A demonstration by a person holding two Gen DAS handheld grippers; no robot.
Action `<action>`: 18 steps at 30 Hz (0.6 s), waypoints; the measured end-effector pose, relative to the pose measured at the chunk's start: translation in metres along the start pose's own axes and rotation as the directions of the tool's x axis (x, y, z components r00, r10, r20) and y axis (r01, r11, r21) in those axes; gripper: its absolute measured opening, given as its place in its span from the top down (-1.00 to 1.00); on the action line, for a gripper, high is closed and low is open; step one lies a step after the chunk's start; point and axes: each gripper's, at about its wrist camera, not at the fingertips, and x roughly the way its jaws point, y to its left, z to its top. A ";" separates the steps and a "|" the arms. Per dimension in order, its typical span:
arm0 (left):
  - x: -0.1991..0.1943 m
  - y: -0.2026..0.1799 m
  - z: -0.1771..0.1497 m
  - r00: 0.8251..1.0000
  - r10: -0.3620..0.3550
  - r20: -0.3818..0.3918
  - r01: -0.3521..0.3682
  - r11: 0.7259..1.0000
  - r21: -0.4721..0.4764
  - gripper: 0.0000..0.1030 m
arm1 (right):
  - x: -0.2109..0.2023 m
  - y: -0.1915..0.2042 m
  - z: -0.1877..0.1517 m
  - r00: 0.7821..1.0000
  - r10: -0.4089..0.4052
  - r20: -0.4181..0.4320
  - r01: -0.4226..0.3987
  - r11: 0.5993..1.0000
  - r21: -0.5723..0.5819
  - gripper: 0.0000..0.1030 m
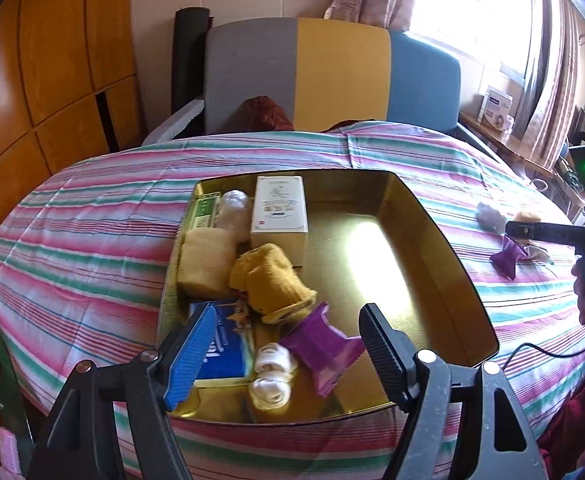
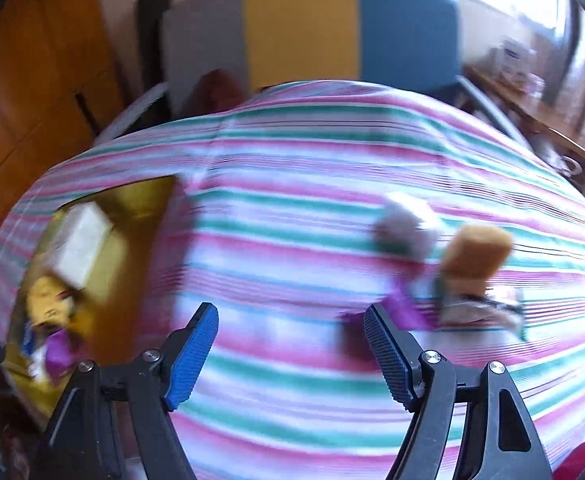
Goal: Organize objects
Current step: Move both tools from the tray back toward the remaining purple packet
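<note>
On the striped bedspread (image 1: 92, 240), gold tin (image 1: 444, 240) roughly half full: white box (image 1: 278, 210), yellow cloth (image 1: 268, 280), blue packet (image 1: 228, 356), purple sachet (image 1: 324, 348), white rolls (image 1: 272, 376) all in. Left out, well right of the tin: grey fluff (image 2: 404, 228), tan block (image 2: 476, 256), another purple wrapper (image 1: 506, 258). Left gripper (image 1: 288, 356) spread apart, empty, over the tin. Right gripper (image 2: 290, 356) apart, empty. Box and packet print unreadable.

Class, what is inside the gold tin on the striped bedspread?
The gold tin holds a white box, rolled towels, a blue packet and a purple packet. Anything beneath them is covered.
</note>
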 end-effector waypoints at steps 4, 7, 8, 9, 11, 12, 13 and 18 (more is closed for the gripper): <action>0.004 -0.016 0.006 1.000 -0.013 -0.001 0.013 0.999 0.031 -0.45 | 0.008 -0.049 0.007 0.995 -0.093 0.028 0.090 0.993 0.079 -0.48; 0.009 -0.031 0.011 1.000 -0.028 -0.007 0.029 0.998 0.056 -0.40 | 0.015 -0.088 0.010 0.990 -0.138 0.038 0.128 0.974 0.185 -0.47; 0.010 -0.036 0.013 0.999 -0.034 -0.007 0.035 0.997 0.065 -0.40 | 0.016 -0.097 0.010 0.988 -0.148 0.038 0.136 0.965 0.223 -0.47; 0.012 -0.040 0.014 0.999 -0.040 -0.007 0.040 0.997 0.073 -0.39 | 0.016 -0.108 0.011 0.988 -0.148 0.035 0.134 0.955 0.266 -0.46; 0.016 -0.051 0.017 0.998 -0.054 -0.012 0.055 0.994 0.094 -0.38 | 0.015 -0.123 0.012 0.991 -0.130 0.038 0.110 0.939 0.327 -0.46; 0.017 -0.057 0.018 0.998 -0.061 -0.014 0.062 0.993 0.103 -0.38 | 0.015 -0.126 0.012 0.990 -0.136 0.042 0.114 0.935 0.336 -0.46; 0.019 -0.063 0.021 0.998 -0.068 -0.016 0.069 0.991 0.113 -0.37 | 0.014 -0.127 0.012 0.988 -0.145 0.043 0.122 0.933 0.339 -0.46; 0.026 -0.092 0.032 0.993 -0.117 -0.023 0.119 0.983 0.141 -0.31 | 0.013 -0.137 0.010 0.987 -0.153 0.037 0.128 0.917 0.377 -0.46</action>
